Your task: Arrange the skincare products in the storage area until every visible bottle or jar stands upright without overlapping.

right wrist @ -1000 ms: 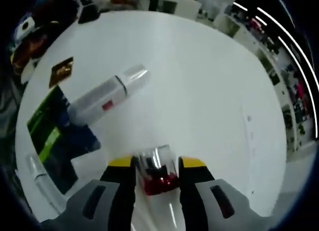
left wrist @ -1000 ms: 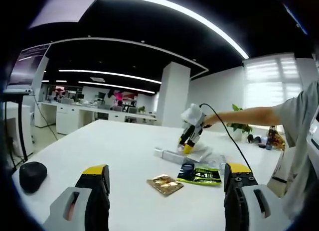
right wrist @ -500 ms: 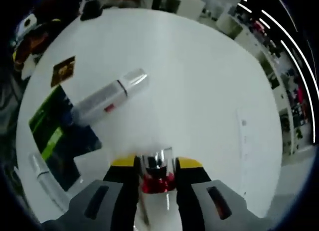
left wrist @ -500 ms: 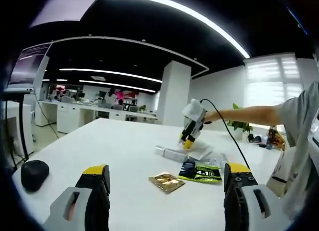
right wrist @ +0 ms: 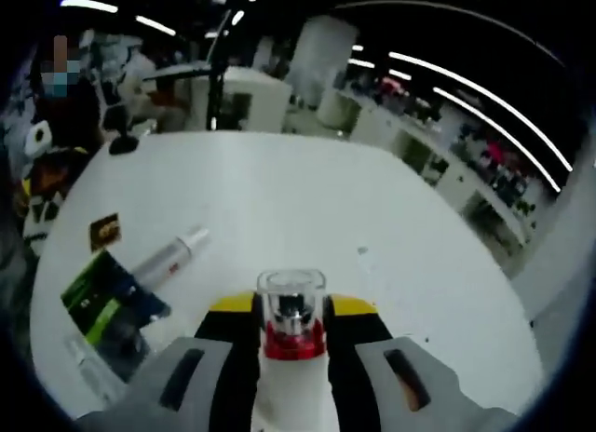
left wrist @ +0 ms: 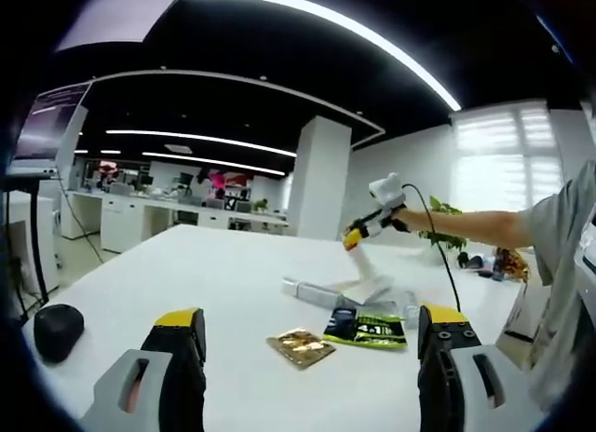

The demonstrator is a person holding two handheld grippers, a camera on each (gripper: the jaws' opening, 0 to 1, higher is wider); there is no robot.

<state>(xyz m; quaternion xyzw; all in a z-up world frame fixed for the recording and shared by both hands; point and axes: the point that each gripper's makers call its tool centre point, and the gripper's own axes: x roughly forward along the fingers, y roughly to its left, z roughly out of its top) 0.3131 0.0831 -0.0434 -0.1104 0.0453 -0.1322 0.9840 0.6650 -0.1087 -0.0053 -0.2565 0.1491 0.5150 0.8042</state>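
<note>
we see an open-plan office, shown by long ceiling light strips (left wrist: 317, 18), rows of white desks (left wrist: 140, 213) with monitors in the background, a white pillar (left wrist: 317, 176), window blinds (left wrist: 507, 157) and a large white table (right wrist: 307, 209).

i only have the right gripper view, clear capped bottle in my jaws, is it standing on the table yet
Observer: From the left gripper view, the white bottle is tilted, with the right gripper clamped near its top; I cannot tell if its base touches the table.
Operator: whats the left gripper doing
Observer: The left gripper is open and empty, low over the table's near side.
Operator: anything by it i cant see well
Observer: A gold sachet lies flat just ahead of its jaws, beside a green and black packet.
Operator: and further left
Observer: A dark rounded thing, maybe a mouse, sits near the table's edge.
</note>
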